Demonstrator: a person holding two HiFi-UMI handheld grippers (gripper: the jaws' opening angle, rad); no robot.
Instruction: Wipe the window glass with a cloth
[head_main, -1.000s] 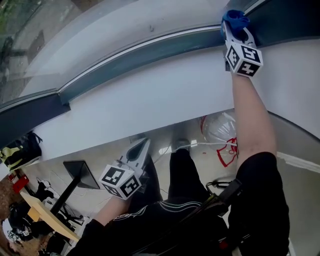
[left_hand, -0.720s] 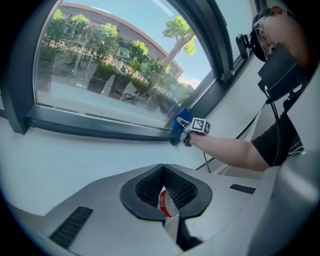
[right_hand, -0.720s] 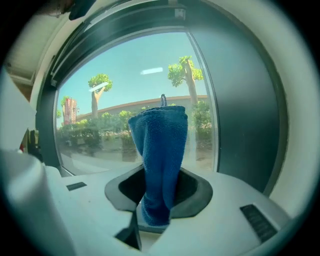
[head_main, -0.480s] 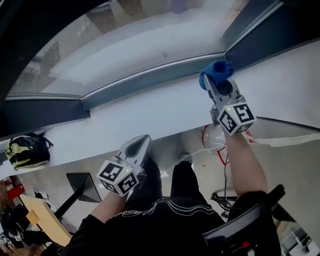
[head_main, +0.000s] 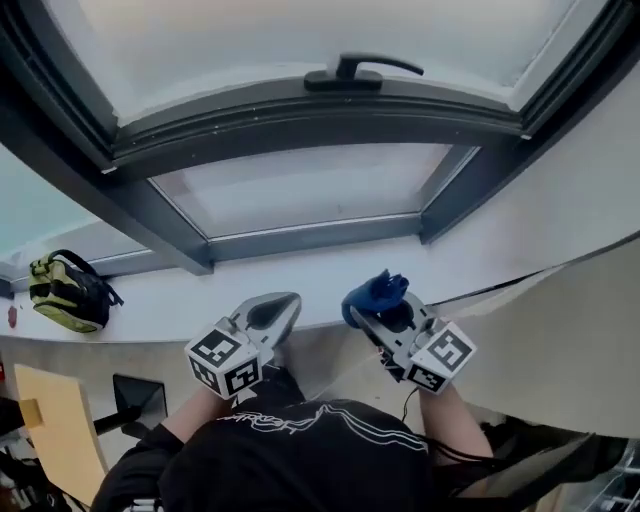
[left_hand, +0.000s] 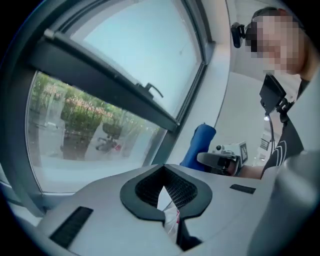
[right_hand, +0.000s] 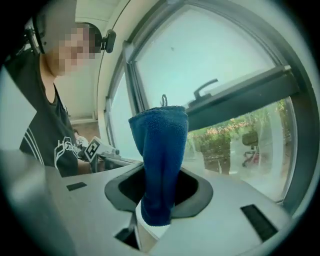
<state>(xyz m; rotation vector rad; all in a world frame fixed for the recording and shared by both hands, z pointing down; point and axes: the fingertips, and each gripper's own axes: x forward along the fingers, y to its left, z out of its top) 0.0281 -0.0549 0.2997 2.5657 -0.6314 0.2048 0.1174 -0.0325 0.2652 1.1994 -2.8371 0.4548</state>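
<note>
The head view shows a dark grey-framed window above a long white sill. Both grippers are at the sill's near edge, side by side and close together. The right gripper carries a folded blue terry cloth that pokes up over that near edge, below the lower pane and well short of the glass. From this view I cannot tell whether the cloth touches the sill. A yellow-green and black backpack lies at the sill's left end, and neither gripper view shows it.

The right gripper view settles the grip. Its jaws are clamped on the lower part of the cloth, which stands upright between them with the top folded over. Behind it are the glass, a dark window handle on the cross rail, and greenery outside.

The left gripper has its jaws drawn together with only a thin sliver between them, and nothing is held. Its own view looks past the jaws to the cloth and the right gripper at the right. Through the lower pane it also shows shrubs and an office chair outside.
</note>
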